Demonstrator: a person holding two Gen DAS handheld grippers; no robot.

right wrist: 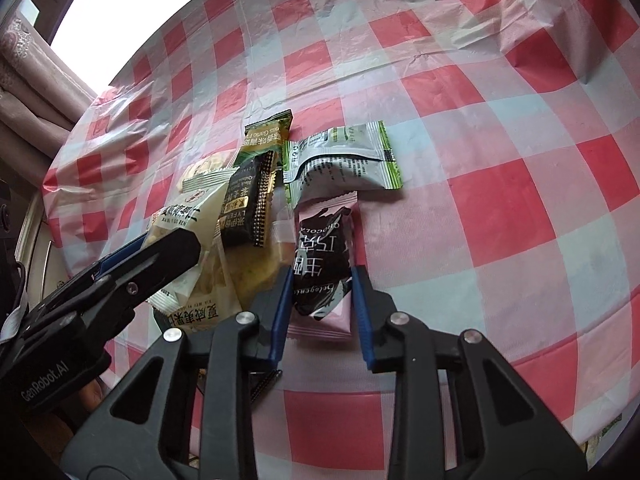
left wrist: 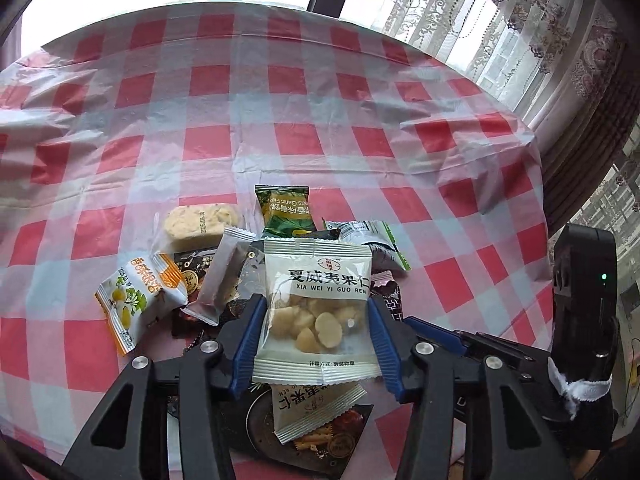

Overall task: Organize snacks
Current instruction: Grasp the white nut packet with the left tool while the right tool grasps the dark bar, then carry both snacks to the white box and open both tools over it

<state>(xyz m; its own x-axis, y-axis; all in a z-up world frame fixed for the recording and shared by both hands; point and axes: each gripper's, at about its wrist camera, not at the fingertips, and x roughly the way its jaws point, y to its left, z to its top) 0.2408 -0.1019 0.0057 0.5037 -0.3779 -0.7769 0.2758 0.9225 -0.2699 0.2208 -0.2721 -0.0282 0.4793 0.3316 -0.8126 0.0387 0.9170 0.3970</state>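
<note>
A pile of snack packets lies on the red-and-white checked tablecloth (left wrist: 280, 100). My left gripper (left wrist: 316, 312) is shut on a white macadamia nut packet (left wrist: 316, 308), its blue pads pressing both sides; a second such packet (left wrist: 316, 408) lies below. In the right wrist view my right gripper (right wrist: 322, 284) is closed around a pink-and-black chocolate packet (right wrist: 324, 256), pads at its sides. The left gripper (right wrist: 160, 256) also shows there at the left, holding the nut packet (right wrist: 192, 216).
Around the pile lie a green garlic pea packet (left wrist: 285, 212), a silver-green packet (right wrist: 344, 156), a black packet (right wrist: 248, 204), an orange-white packet (left wrist: 140, 300) and a clear-wrapped pastry (left wrist: 200, 220). Curtains (left wrist: 520, 40) hang beyond the table's far right edge.
</note>
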